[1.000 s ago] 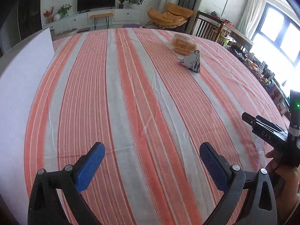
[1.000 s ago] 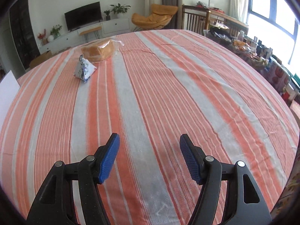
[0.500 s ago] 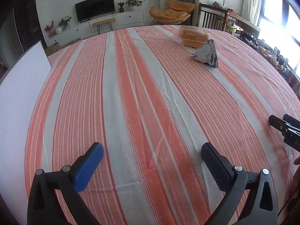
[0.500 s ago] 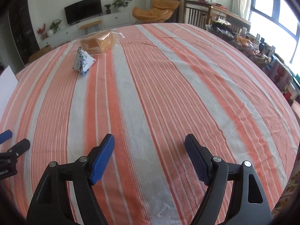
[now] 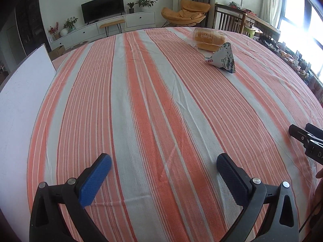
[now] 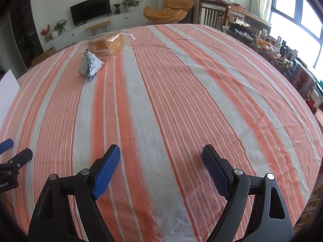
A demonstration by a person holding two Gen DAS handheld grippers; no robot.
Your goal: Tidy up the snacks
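A bagged loaf of bread [image 5: 209,39] lies at the far side of the striped tablecloth [image 5: 141,100]. A white and blue pyramid snack pack [image 5: 223,60] stands just in front of it. Both also show in the right wrist view, the loaf [image 6: 107,44] behind the pack [image 6: 89,65]. My left gripper [image 5: 164,159] is open and empty, low over the near part of the table. My right gripper [image 6: 161,153] is open and empty, also near the front. Both snacks are far from both grippers.
A white board [image 5: 22,92] lies along the table's left edge. Wooden chairs [image 5: 230,23] stand behind the far edge. A cluttered side table [image 6: 282,48] runs along the windows on the right. The right gripper's tip [image 5: 302,137] shows at the left view's right edge.
Both grippers have tilted and shifted a little, so the snacks sit nearer in view. The right gripper's jaws have opened wider. Nothing was grasped.
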